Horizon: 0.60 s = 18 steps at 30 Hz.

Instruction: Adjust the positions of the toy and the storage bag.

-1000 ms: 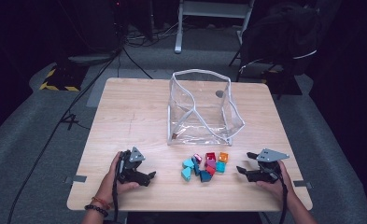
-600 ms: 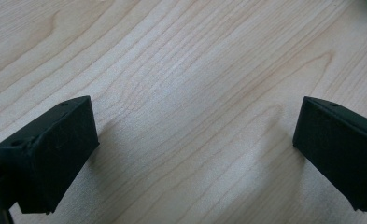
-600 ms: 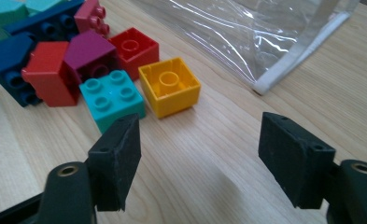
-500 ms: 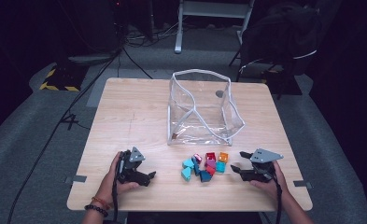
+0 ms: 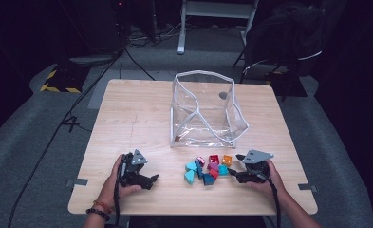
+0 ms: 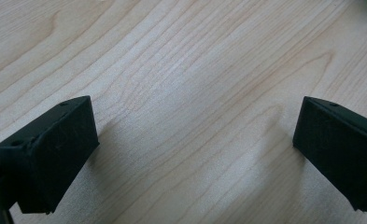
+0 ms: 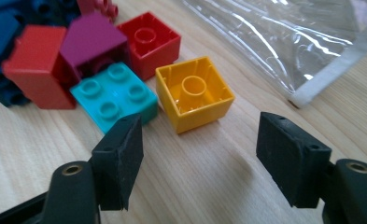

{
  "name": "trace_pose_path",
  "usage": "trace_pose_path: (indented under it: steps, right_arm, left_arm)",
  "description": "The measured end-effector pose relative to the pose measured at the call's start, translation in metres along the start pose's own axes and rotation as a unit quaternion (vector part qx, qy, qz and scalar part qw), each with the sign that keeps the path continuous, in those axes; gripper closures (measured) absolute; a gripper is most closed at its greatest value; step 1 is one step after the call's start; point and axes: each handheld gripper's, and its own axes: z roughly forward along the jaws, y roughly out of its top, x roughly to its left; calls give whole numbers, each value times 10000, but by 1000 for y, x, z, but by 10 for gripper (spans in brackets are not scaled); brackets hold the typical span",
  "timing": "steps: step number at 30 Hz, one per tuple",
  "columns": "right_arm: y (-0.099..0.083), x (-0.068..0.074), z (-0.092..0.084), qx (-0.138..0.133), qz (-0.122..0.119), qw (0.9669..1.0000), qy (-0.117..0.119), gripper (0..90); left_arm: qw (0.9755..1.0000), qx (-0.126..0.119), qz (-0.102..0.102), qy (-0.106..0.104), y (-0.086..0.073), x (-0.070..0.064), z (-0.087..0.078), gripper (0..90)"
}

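Right gripper [image 5: 235, 174] is closing in on the brick pile [image 5: 207, 168] from the pile's right, jaws standing wide with nothing between them; they have just been narrowing a little. In the right gripper view the yellow brick [image 7: 194, 99] is lying studs-down, hollow side up, just ahead of the jaws, touching the teal brick [image 7: 114, 102] at the pile's near edge, with the clear bag [image 5: 205, 111] standing open just behind the pile. Risk, as I judge it: one pad is lining up on the teal brick rather than beside the yellow one, so a close could be catching both or shoving the yellow one askew; the bag's rim is also near enough to be snagging. Left gripper [image 5: 151, 180] is resting well left of the pile, jaws wide, empty over bare table [image 6: 181, 70]. Against a second earlier, the right gripper is sitting nearer the pile; the left one and the bricks are unchanged.
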Motion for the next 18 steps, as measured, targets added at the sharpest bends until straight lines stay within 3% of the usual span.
trace_pose_path:
  steps: [9, 18]
  right_arm:
    - [13, 0, 8, -56, -91, 9999, 101, 325]
    - [16, -1, 20, -122, 75, 9996, 249, 374]
  left_arm:
    - [10000, 0, 1, 1, 0, 0, 0, 2]
    - [10000, -2, -1, 2, 0, 0, 0, 2]
